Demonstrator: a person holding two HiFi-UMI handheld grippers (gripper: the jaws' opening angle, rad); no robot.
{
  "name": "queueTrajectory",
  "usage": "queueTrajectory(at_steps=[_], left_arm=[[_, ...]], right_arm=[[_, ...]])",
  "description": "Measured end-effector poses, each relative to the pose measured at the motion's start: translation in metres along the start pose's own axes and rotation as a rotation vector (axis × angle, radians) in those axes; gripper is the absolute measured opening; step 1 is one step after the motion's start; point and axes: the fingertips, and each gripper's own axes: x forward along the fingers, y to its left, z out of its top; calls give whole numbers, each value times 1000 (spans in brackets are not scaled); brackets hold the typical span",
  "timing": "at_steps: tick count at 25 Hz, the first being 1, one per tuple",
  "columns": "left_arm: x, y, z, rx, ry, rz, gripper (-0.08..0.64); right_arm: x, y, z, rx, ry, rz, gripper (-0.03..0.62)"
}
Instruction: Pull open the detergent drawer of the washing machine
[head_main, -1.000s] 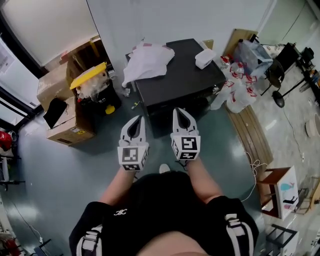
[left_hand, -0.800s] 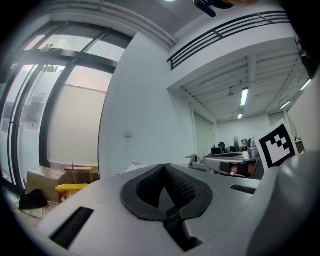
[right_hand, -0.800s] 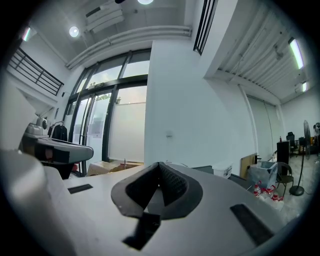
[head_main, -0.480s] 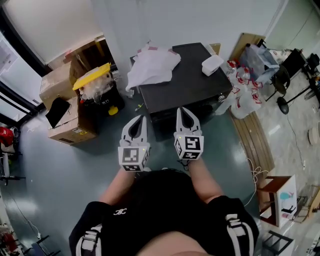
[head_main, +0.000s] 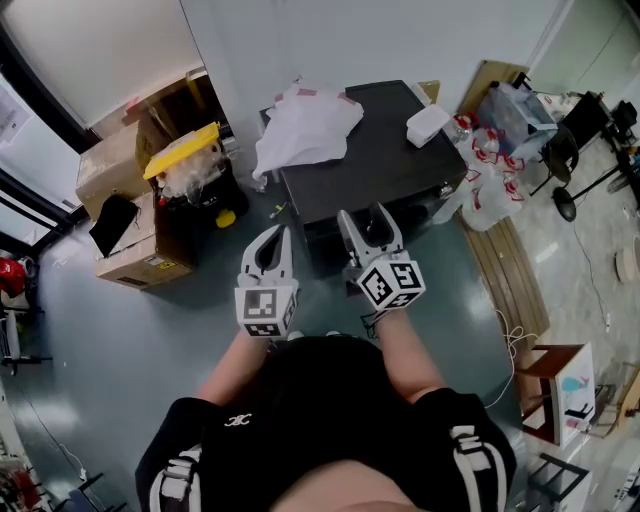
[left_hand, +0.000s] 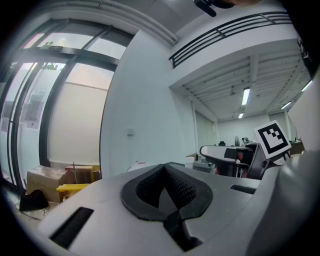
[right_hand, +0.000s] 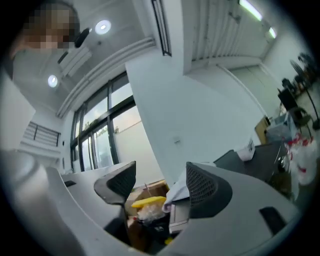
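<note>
Right tongs (head_main: 362, 216) have just been opening, nothing between them, just near of the washing machine (head_main: 370, 150); left tongs (head_main: 279, 234) closed, empty; drawer grasp likely next.

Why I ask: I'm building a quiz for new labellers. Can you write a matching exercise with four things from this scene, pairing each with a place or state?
Things
1. left gripper
2. right gripper
3. white bundle
4. yellow lid

Places and states
A. fingers apart, nothing between them
B. lying on top of the dark washing machine
C. fingers together, holding nothing
D. left of the machine in the head view, beside cardboard boxes

Pairs: 1-C, 2-A, 3-B, 4-D.

The right gripper's fingers have just been opening, with nothing between them.
</note>
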Motion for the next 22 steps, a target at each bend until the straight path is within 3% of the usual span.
queueTrajectory(at_steps=[5,7,11,17,22], left_arm=[[-1,9,-1,-2,1,19,2],[-2,10,-2,-5,7,23,2],[-3,6,-10,6,22,19,2],[-2,-2,-15,17,53,25,2],[3,-14,-23,15,68,25,2]], right_arm=[[4,-15,-6,520,-20,149,290],[0,-20,-9,665,-39,200,290],[-5,-22,-8,705,-81,290,287],[-19,-43,-40,653,-97,287,286],[-30,-65,-85,761,-50,331,287]])
